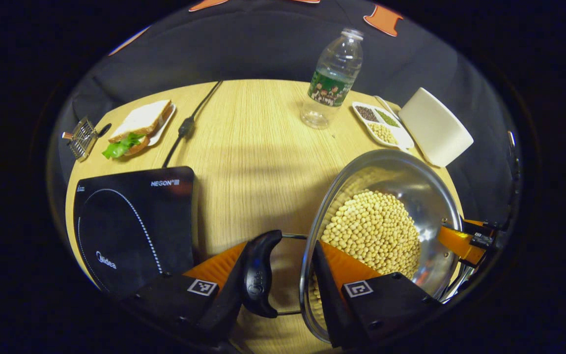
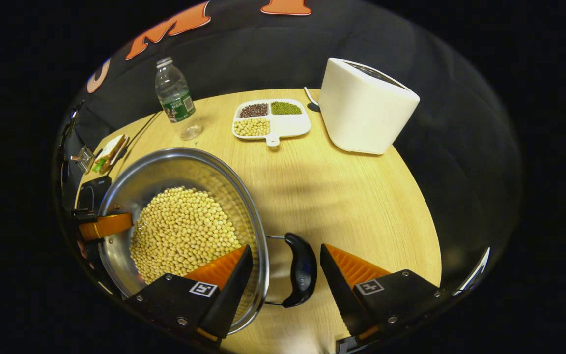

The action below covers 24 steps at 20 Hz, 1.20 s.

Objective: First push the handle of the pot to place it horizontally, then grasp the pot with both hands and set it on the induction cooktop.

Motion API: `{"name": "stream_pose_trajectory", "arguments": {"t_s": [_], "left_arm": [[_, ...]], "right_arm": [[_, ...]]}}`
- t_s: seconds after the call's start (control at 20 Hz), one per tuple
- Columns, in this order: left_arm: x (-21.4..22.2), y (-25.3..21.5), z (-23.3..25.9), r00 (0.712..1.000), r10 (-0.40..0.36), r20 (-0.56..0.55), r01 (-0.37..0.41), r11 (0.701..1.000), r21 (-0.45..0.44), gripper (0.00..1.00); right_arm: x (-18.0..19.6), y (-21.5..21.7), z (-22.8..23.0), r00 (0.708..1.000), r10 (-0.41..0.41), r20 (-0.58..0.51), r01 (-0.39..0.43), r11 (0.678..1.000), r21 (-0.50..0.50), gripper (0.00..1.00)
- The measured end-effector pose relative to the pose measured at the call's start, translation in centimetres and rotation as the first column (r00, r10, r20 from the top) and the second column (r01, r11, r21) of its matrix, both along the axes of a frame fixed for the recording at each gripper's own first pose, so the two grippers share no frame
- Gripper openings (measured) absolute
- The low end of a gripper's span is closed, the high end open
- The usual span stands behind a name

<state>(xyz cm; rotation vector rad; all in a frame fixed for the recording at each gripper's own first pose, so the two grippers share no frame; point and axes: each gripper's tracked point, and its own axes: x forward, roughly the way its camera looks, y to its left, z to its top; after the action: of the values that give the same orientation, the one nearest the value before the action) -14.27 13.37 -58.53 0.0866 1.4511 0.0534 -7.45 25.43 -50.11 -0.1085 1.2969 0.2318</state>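
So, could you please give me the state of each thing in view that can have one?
pot: uncovered, holding soybeans, on the table beside the cooktop
left gripper: open, straddling the pot's handle
right gripper: open, straddling the other handle
water bottle: upright, capped
induction cooktop: bare

The left gripper (image 1: pixel 285 268) is sitting low with its jaws spread apart, one finger on each side of a gap, neither finger visibly pressing inward. The right gripper (image 2: pixel 285 273) is likewise holding its jaws wide, its fingers (image 2: pixel 347 275) angling forward and slightly toward each other. In the right gripper view, the left gripper is showing farther off at the left edge (image 2: pixel 101 226), facing the right one.
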Motion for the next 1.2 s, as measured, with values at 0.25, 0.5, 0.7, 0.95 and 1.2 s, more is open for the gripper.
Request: {"name": "stream_pose_trajectory", "arguments": {"t_s": [0.25,0.5,0.7,0.95,1.2], "left_arm": [[0.7,0.0,-0.3,0.999,0.022,0.037,-0.021,1.0,-0.017,0.81],[0.6,0.0,-0.1,0.998,0.032,0.057,-0.032,0.999,-0.011,0.78],[0.8,0.1,1.0,0.997,0.005,0.076,-0.007,1.0,0.021,0.74],[2.2,1.2,5.2,0.984,-0.024,0.179,0.013,0.998,0.06,0.74],[4.0,2.9,10.0,0.96,-0.049,0.275,0.022,0.995,0.101,0.73]], "right_arm": [[-0.5,0.5,-0.5,0.999,-0.039,-0.029,0.041,0.997,0.065,0.77],[0.0,0.6,-0.6,1.0,-0.025,0.007,0.024,0.998,0.066,0.7],[-1.0,0.7,-0.6,0.997,-0.05,-0.051,0.055,0.992,0.109,0.61],[-0.7,2.2,2.8,0.998,-0.056,0.015,0.053,0.987,0.151,0.58],[1.1,5.2,6.8,0.995,-0.003,0.098,-0.015,0.983,0.182,0.58]]}}
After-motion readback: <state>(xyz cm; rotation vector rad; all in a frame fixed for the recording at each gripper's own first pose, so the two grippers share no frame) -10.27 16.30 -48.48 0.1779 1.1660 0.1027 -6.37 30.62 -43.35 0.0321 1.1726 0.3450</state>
